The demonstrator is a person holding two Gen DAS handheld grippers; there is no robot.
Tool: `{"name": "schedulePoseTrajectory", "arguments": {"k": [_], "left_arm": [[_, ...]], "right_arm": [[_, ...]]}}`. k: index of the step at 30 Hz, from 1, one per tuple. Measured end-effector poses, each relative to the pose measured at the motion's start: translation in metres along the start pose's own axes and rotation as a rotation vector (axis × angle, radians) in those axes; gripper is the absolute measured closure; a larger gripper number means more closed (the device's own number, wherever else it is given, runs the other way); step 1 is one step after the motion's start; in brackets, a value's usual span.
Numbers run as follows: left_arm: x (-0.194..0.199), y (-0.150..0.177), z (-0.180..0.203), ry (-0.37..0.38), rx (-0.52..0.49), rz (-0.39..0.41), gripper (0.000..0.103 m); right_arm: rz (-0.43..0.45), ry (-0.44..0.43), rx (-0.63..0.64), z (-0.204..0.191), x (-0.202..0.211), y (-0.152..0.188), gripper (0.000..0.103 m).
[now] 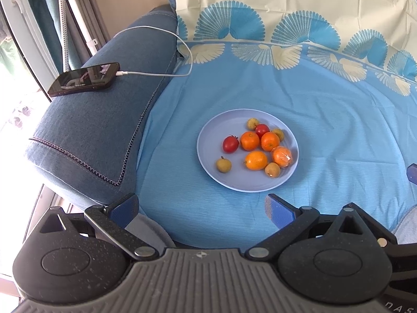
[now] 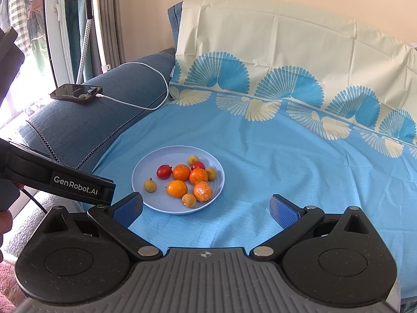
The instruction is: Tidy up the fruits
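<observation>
1. Plate (image 1: 208,161): pale blue and round, lying flat on the blue patterned cloth (image 1: 325,120) draped over the sofa seat, near its middle in both views.
2. Oranges (image 1: 249,140): four on the plate. Two touch side by side at the centre, one sits nearer the camera, and one by the right rim looks wrapped in clear film (image 1: 282,157).
3. Tomatoes (image 1: 230,144): two red ones, one to the left of the oranges, one behind them.
4. Small tan fruits (image 1: 223,164): four, spread round the rim at the far edge, right, near side and left. Their kind cannot be told.
5. Left tool (image 1: 202,208): fingers spread wide and holding nothing, hovering short of the plate's near rim.
6. Right tool (image 2: 206,208): fingers likewise spread and empty, with the plate ahead and to its left. The left tool's body shows at the left edge of that view.
7. Also present: phone (image 1: 84,78) on the sofa armrest (image 1: 99,130), with a white cable (image 1: 156,74) plugged in.
8. Progress: every fruit in view lies on the plate, none on the cloth. The kinds are mixed rather than grouped. This fits either fruit gathered onto the plate as wanted, or a mixed plate awaiting sorting. No second container is in view.
</observation>
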State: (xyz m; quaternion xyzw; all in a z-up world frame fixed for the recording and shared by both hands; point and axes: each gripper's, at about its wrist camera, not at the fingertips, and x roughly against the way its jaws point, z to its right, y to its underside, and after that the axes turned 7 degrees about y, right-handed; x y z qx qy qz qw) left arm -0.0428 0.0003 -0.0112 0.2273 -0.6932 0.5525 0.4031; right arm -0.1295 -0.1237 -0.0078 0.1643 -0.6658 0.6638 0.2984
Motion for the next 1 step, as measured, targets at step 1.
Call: {"name": "schedulePoseTrajectory", "arguments": {"k": [1], "left_arm": [[-0.0001, -0.0002, 0.0009, -0.001, -0.003, -0.001, 0.000]], "right_arm": [[-0.001, 0.000, 0.000, -0.0001, -0.0002, -0.0003, 0.001]]}}
